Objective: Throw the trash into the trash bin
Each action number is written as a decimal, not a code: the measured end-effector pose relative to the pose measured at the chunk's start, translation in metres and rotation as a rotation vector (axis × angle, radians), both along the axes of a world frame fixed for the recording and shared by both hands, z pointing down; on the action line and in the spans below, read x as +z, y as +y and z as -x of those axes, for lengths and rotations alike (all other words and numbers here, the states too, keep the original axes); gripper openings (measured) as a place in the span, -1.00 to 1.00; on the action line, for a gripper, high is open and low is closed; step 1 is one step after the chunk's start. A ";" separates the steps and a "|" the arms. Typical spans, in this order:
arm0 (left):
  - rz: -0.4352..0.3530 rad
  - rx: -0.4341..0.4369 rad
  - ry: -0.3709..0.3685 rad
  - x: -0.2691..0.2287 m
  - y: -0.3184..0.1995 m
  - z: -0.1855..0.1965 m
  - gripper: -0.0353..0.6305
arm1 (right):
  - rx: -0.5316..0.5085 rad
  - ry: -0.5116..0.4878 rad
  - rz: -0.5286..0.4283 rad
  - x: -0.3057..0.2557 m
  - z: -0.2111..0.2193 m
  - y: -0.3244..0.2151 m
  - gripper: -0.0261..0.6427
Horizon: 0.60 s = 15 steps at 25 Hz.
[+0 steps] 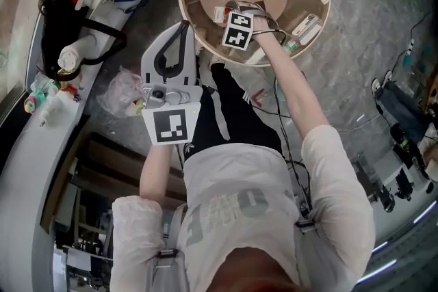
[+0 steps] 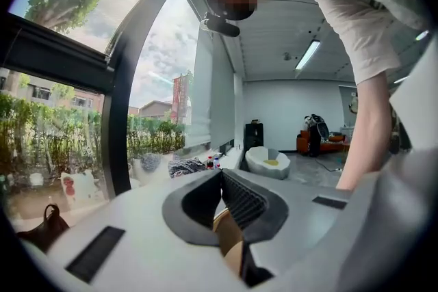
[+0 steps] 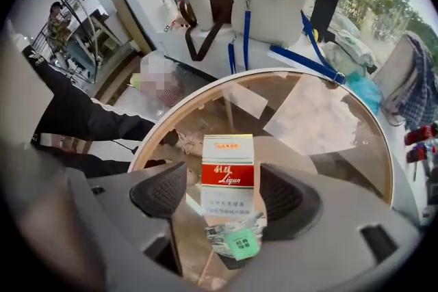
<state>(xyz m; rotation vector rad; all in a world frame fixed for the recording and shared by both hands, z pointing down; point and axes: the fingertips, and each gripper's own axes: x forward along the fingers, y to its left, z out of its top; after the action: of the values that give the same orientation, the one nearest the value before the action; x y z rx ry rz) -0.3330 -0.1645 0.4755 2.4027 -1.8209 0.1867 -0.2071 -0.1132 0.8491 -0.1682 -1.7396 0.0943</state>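
Observation:
A white and red cigarette pack [image 3: 228, 171] lies flat on the round glass table [image 3: 321, 113]. My right gripper [image 3: 226, 195] is open around it, with a gap showing on each side of the pack. A crumpled wrapper with a green label [image 3: 236, 239] lies just short of the pack. In the head view the right gripper [image 1: 237, 14] reaches over the table's near part, and the pack [image 1: 220, 14] shows at its left. My left gripper [image 1: 183, 27] is held off the table, pointing away, with its jaws together and empty [image 2: 220, 178]. No trash bin can be made out.
The table has a wooden rim [image 1: 183, 7]. A small box [image 1: 306, 27] and a green-capped item [image 1: 291, 46] lie at its right. A clear plastic bag [image 1: 120, 89] sits on the floor at left. A black bag [image 1: 65, 27] rests on the white window ledge. Cables trail across the floor.

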 end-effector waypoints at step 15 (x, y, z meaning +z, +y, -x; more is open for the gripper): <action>-0.030 0.079 0.003 -0.022 -0.002 -0.007 -0.86 | 0.168 -0.004 -0.137 -0.022 0.008 -0.035 -0.09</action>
<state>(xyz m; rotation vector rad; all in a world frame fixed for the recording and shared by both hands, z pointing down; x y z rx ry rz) -0.3258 -0.1664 0.4535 2.4959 -1.7418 0.1639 -0.2147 -0.1480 0.8271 0.0784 -1.7553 0.0969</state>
